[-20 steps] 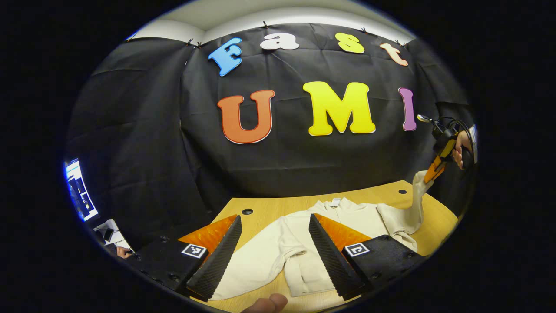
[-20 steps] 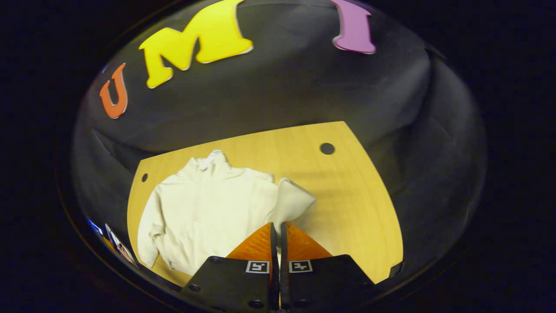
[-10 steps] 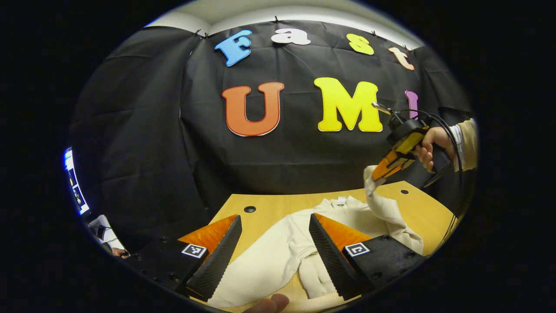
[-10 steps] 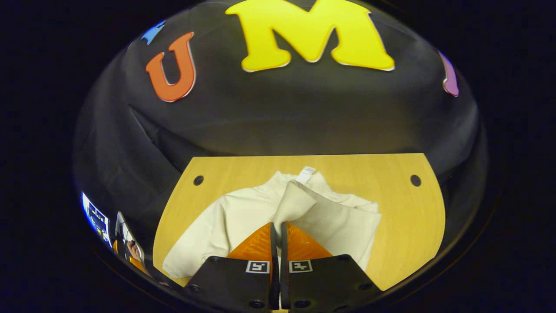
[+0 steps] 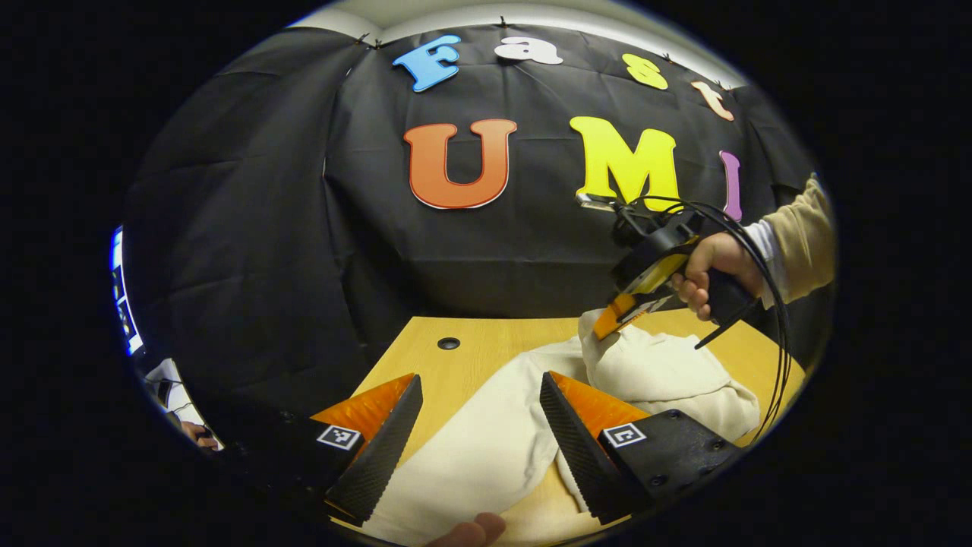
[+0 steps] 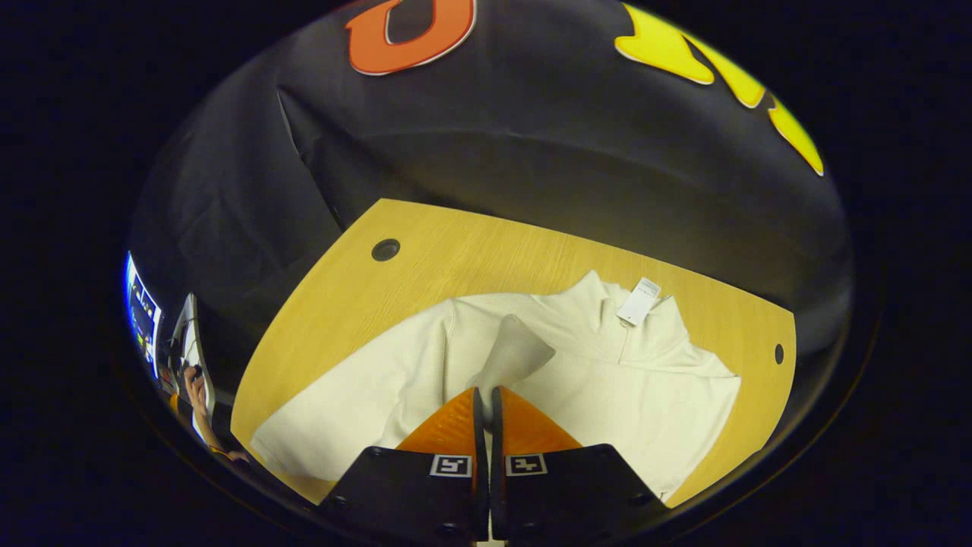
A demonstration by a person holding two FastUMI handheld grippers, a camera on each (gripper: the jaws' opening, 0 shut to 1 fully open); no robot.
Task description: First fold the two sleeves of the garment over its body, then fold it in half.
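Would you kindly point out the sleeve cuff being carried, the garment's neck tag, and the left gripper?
sleeve cuff [image 6: 519,351]: right gripper view, on the ribbed end.
neck tag [image 6: 639,301]: right gripper view, on the tag's middle.
left gripper [image 5: 480,391]: left gripper view, midway between its fingertips.

No readable text; white neck tag [image 6: 639,301] on garment [image 6: 592,380] too small, square coded markers [image 6: 450,465] on hand-held gripper [image 6: 486,403] hold no words.
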